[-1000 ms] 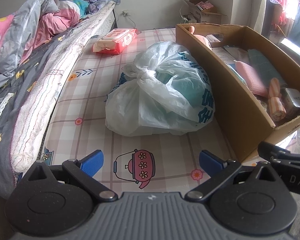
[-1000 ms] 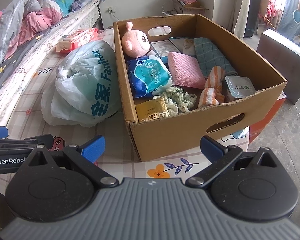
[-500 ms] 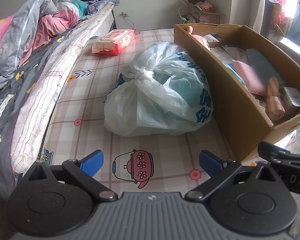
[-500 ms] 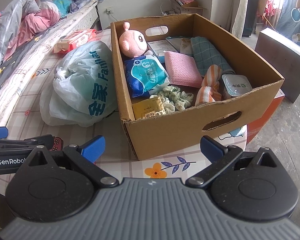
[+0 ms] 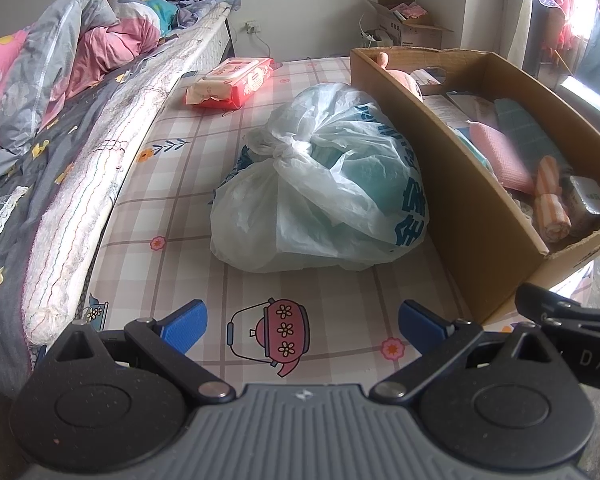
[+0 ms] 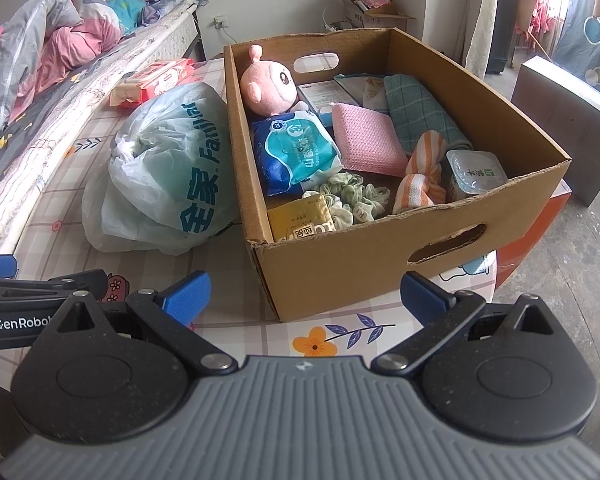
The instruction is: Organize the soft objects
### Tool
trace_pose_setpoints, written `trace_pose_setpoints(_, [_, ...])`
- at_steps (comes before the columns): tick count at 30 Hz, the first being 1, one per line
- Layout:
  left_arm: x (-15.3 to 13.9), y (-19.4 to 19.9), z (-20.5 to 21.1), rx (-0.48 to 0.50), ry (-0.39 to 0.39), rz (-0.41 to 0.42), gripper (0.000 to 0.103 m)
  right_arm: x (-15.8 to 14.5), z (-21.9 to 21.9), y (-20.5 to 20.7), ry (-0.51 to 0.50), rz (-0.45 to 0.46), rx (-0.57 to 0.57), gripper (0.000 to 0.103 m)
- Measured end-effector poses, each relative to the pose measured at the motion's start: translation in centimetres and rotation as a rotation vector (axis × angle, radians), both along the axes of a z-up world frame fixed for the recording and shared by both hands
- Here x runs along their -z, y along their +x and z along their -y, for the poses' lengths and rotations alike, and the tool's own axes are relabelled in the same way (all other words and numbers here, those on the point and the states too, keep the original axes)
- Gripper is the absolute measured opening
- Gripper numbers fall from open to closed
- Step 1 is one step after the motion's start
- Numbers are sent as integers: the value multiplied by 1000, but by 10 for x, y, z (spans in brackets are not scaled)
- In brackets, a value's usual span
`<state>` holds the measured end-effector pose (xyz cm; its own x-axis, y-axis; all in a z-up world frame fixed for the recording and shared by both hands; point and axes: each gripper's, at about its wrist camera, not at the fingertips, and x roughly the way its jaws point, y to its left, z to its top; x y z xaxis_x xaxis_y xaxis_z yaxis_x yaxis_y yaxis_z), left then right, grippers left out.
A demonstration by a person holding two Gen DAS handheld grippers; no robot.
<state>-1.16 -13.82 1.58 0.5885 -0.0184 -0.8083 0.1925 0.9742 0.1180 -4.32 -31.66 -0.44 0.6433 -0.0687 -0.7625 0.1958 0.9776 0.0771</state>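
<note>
A cardboard box point(image 6: 380, 248) stands on the patterned mattress and holds a pink plush toy point(image 6: 266, 86), a blue wet-wipe pack point(image 6: 296, 152), a pink cloth point(image 6: 366, 140), a teal towel point(image 6: 416, 114), an orange striped cloth point(image 6: 422, 176) and green scrunchies point(image 6: 352, 196). A knotted white plastic bag point(image 5: 320, 188) lies left of the box point(image 5: 476, 216). A red wipe pack point(image 5: 230, 82) lies further back. My left gripper point(image 5: 302, 320) is open, short of the bag. My right gripper point(image 6: 306, 294) is open before the box's near wall.
A rolled quilt edge point(image 5: 84, 184) and heaped pink and grey bedding point(image 5: 60, 68) run along the left. A yellow packet point(image 6: 300, 222) and a sealed cup point(image 6: 476, 172) also sit in the box. A dark cabinet point(image 6: 568, 120) stands on the floor at right.
Both grippers have drifted slightly to the right and back; the bag and box sit a little further left in each view. Nothing was grasped or released.
</note>
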Motion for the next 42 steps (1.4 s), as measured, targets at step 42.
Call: trace_pose_setpoints(42, [-1,2,-2,-5,-3,0,102,-1,-2,3,2,1,-7,102])
